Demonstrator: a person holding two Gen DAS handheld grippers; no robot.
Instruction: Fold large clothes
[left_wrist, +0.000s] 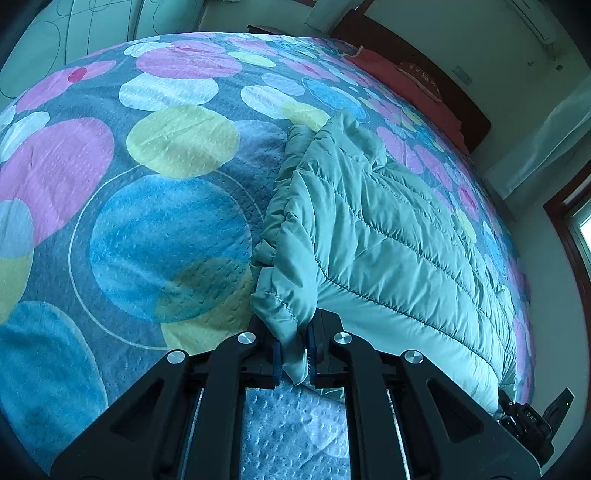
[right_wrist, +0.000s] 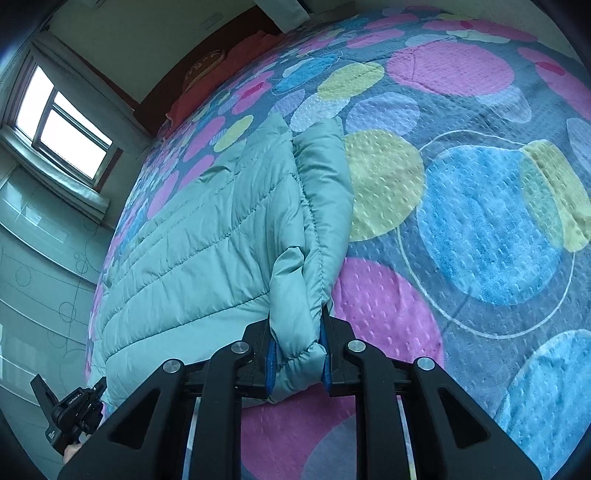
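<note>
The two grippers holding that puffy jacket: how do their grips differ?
The left gripper pinches a thin flap of the mint puffer jacket, while the right gripper clamps a fatter rolled wad, so its jaws stand wider apart. Both are black with blue pads, hold the jacket's near edge, and hang over the spotted bedspread.

only "das" shows on the other tongs (left_wrist: 532, 415); the red pillow's (left_wrist: 421, 79) print is unreadable.

Jacket (left_wrist: 388, 236): pale teal, quilted, puffy, lying on the bedspread w/ one side folded over; folded edge bunched up, pinched at both ends.
</note>
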